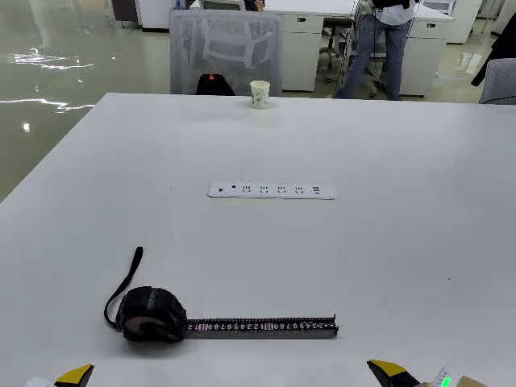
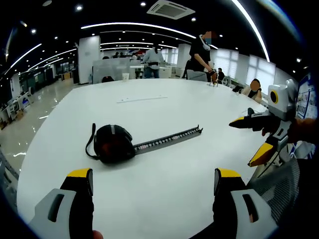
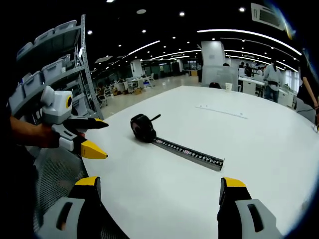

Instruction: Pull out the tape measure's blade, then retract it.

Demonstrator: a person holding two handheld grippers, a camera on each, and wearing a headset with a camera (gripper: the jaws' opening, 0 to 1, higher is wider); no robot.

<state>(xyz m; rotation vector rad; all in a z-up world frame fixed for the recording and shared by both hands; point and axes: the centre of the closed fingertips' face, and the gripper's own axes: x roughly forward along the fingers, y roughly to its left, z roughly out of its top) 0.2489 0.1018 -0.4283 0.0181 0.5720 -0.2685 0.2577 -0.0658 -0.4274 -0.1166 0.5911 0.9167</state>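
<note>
The blade (image 1: 262,326) lay drawn out of the tape measure (image 1: 151,314) by the worktop's (image 1: 387,242) near edge, retraction remained, and my left gripper (image 2: 153,175) and right gripper (image 3: 160,182) gaped empty.

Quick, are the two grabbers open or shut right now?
Left gripper: open, holding nothing.
Right gripper: open, holding nothing.

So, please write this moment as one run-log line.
tape measure: on table, blade out | left gripper: open, not touching | right gripper: open, not touching
</note>
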